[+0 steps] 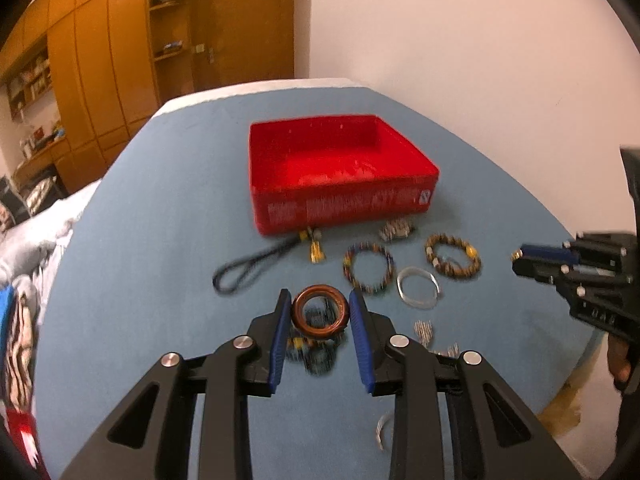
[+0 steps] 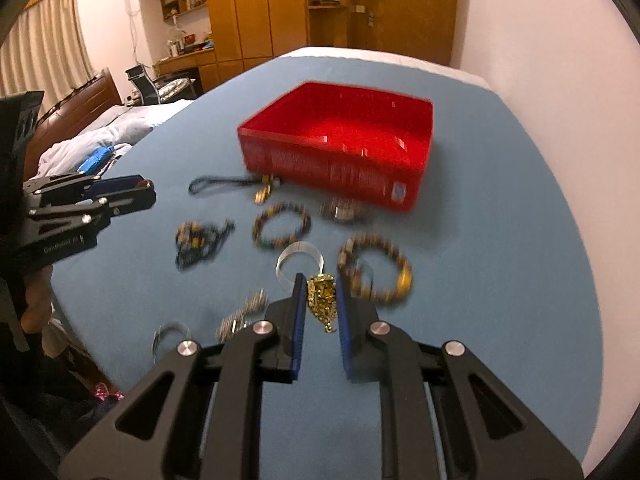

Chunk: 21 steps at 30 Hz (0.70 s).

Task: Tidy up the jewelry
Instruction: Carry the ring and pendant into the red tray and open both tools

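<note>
both claws loaded in front of the red box

the red box (image 1: 340, 172) sits open-topped on the blue table (image 1: 160, 208), and everything else is placed from it. off its front left corner lies a dark cord loop (image 1: 248, 266), its yellow tassel end touching the box wall. in front of the box's left half, nearer the camera, the left gripper (image 1: 320, 308) has its blue pads narrowed onto a brown wooden bangle (image 1: 320, 312) — the ring is lifted above a dark beaded bracelet (image 1: 312, 350) blurred on the cloth beneath. straight in front of the box lies a multicoloured bead bracelet (image 1: 369, 266), with a clear bangle (image 1: 418, 287) just beside it on the near side. a small silvery piece (image 1: 395, 230) rests close against the box front, and off the front right corner sits a brown bead bracelet (image 1: 452, 260). silver chain bits (image 1: 424, 330) lie nearer still. well right of the box, the right gripper (image 2: 319, 302) is closed narrow on a gold chain (image 2: 322, 300) that hangs bunched between its pads, above the table.
</note>
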{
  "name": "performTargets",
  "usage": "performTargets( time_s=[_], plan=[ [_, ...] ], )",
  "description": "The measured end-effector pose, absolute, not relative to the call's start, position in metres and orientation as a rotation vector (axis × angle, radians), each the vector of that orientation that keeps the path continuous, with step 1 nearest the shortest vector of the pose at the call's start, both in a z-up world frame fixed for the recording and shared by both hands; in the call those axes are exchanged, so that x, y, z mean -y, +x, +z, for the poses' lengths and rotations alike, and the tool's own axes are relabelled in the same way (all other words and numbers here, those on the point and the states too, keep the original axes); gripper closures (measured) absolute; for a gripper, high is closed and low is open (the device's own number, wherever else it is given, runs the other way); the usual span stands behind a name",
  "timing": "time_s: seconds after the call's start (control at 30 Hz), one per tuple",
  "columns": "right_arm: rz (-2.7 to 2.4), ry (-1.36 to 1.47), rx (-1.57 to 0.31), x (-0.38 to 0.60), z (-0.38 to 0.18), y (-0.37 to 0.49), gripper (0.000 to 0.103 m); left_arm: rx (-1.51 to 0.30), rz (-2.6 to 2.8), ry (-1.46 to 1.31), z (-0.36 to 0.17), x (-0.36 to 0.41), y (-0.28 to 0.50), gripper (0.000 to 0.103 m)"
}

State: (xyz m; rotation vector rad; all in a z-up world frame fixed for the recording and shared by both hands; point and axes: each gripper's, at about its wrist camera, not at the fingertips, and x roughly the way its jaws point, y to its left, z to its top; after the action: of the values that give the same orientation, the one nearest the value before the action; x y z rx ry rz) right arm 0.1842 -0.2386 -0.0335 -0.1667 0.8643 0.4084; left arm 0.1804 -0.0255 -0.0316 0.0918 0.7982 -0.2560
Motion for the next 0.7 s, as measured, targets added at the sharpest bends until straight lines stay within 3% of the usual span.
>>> performTargets(
  time_s=[0.3, 0.53, 0.7],
  plan=[
    [0.404, -0.148, -0.895, 0.235, -0.004, 0.320, 0.090, -0.804, -0.288, 0.119, -0.005, 0.036, 0.292, 0.073],
    [0.391, -0.121, -1.071, 0.230, -0.052, 0.431, 0.090, -0.910, -0.301, 0.120, -0.039, 0.060, 0.400, 0.073],
    [0.389, -0.150, -1.156, 0.221, -0.082, 0.463, 0.090, -1.014, -0.310, 0.116, -0.078, 0.072, 0.442, 0.073]
  ],
)
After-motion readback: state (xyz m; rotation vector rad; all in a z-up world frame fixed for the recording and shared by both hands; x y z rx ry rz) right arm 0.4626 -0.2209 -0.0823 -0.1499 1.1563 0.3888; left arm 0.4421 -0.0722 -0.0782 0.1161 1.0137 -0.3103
